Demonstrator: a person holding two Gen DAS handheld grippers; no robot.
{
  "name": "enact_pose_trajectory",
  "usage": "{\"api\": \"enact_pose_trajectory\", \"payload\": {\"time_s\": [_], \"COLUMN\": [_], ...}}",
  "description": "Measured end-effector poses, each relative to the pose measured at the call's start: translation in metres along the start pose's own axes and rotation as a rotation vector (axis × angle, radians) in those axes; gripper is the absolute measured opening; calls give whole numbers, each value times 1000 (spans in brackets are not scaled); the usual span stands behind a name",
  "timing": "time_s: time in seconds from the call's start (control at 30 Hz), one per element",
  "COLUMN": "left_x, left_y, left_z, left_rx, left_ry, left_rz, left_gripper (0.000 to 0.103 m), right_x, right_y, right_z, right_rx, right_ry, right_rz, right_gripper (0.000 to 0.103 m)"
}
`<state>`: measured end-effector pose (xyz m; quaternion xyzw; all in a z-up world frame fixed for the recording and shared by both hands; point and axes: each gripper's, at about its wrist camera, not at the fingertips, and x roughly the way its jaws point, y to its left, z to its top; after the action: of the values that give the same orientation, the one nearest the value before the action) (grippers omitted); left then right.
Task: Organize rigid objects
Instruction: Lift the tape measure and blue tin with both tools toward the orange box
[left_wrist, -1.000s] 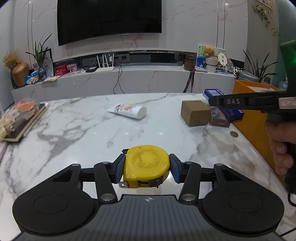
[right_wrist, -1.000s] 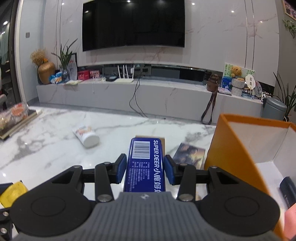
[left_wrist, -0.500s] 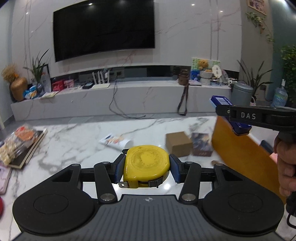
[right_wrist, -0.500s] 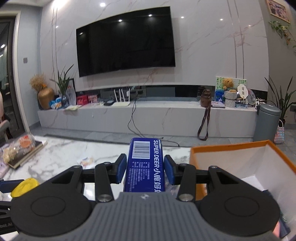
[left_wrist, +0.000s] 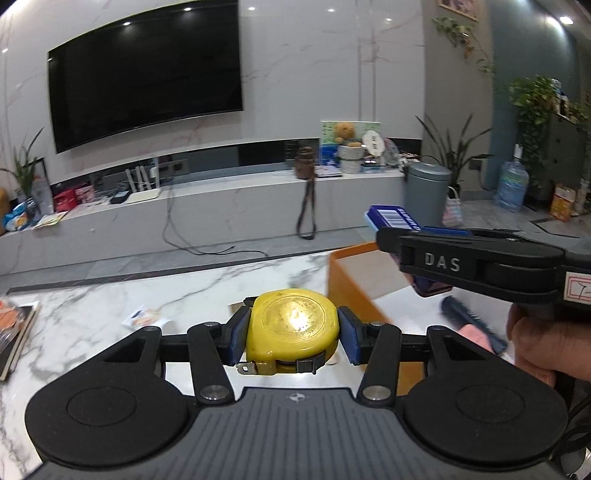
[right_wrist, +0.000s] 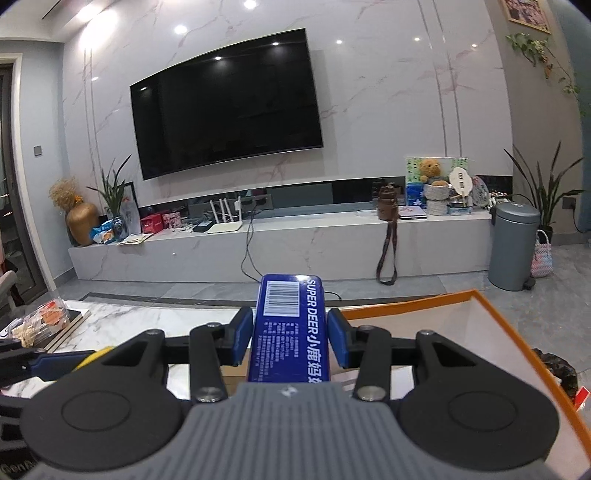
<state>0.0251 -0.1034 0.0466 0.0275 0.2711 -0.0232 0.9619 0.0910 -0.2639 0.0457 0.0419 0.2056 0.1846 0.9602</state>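
Observation:
My left gripper (left_wrist: 292, 339) is shut on a yellow tape measure (left_wrist: 291, 330), held above the marble table (left_wrist: 92, 325) near the left wall of the orange box (left_wrist: 351, 291). My right gripper (right_wrist: 290, 341) is shut on a blue tin (right_wrist: 290, 332) with a barcode, held above the orange box (right_wrist: 509, 336). In the left wrist view the right gripper (left_wrist: 413, 240) and the blue tin (left_wrist: 393, 218) hang over the box. A dark brush (left_wrist: 469, 325) and something pink (left_wrist: 478, 336) lie inside the box.
A white tube (left_wrist: 146, 317) lies on the table behind the left gripper. A book with snack packs (right_wrist: 48, 325) sits at the table's left edge. A TV wall and low cabinet stand beyond the table.
Both grippers have risen and moved right toward the orange box with their objects still held. The right gripper with the blue tin is now over the box.

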Motion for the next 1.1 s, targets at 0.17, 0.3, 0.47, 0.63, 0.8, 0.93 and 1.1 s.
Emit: {"api": "enact_pose_trajectory", "payload": {"time_s": [0.17,0.3,0.47,0.63,0.8,0.93,1.1], "left_x": [7,13,21,34,51,66,84], "left_y": [-23,-39,-64,-96,-122,-138,-148], "left_z": [6,9,11,9,7,2,-1], "left_rx": [16,32,87,148,195,235,258], "left_ry": [2,12,46,92,164,214,273], "left_rz": [-28,-51,-106,-152,-192,-202,-196], "left_gripper": [57,57,57,57,57,57,57], "right_x": [-11,-20,-23,-18,-16,-13,3], "right_y": [-25,-41,-70,-103,-129,-142,-151], "right_z": [4,4,3,3,4,5,3], "right_rx": [34,48,49,64,80,84,74], "right_ry": [-5,-8,43,144,217,256,325], "right_rz": [-19,-37,-52,-50,-58,-61,-49], "right_gripper": [44,44,44,44,44,44,44]}}
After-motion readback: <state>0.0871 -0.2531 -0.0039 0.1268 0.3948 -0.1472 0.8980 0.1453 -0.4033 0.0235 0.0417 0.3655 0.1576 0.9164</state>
